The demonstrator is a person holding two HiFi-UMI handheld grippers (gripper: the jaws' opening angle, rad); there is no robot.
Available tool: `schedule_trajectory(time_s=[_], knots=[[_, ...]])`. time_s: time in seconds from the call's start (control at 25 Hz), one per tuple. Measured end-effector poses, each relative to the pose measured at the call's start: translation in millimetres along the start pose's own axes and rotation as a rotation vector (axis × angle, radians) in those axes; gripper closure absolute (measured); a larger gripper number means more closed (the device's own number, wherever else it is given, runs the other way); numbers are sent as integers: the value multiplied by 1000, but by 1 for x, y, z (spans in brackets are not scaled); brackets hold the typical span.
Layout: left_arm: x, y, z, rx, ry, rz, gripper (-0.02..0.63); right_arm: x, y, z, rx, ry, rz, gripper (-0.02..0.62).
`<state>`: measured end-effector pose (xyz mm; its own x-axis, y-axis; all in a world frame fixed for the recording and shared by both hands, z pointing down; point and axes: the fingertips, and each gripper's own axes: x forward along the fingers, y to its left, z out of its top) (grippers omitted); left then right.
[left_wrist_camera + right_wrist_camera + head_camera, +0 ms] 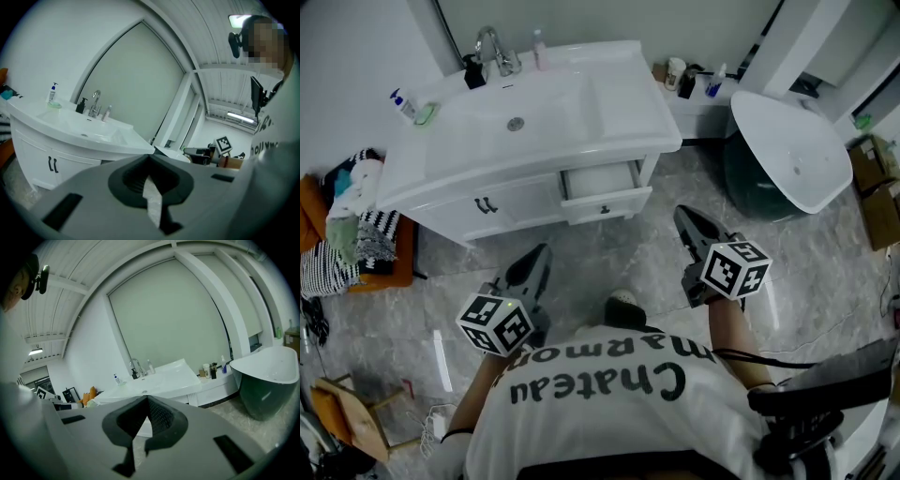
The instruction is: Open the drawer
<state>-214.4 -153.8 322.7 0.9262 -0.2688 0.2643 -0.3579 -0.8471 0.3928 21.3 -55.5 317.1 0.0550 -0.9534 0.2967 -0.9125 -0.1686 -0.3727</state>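
Note:
The white vanity (pixel 619 103) stands ahead, and its drawer (pixel 607 203) under the right end is pulled partly out, with the pale inside showing. A short way back from it, over the marble floor, my left gripper (pixel 542 253) is shut with nothing in it. My right gripper (pixel 682 214) is also shut and empty, just below and right of the drawer front. The left gripper view has its closed tips (pixel 149 157) in front of the vanity (pixel 70 140) with two dark door handles (pixel 52 164). In the right gripper view the closed tips (pixel 146 398) cover the vanity's front (pixel 164 380).
A freestanding bathtub (pixel 792 155) stands right of the vanity, with bottles on a ledge (pixel 689 77) between them. Folded laundry on an orange seat (pixel 352 225) is at the left. A wooden stool (pixel 352 412) sits at the lower left. A faucet (pixel 495 47) and soap bottles are on the basin.

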Motion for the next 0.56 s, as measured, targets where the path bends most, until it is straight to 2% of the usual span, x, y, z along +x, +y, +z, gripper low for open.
schedule_trajectory(time_s=[0.56], knots=[[-8, 7, 5, 15, -6, -6, 598, 0, 10, 2, -2, -15, -14, 586]])
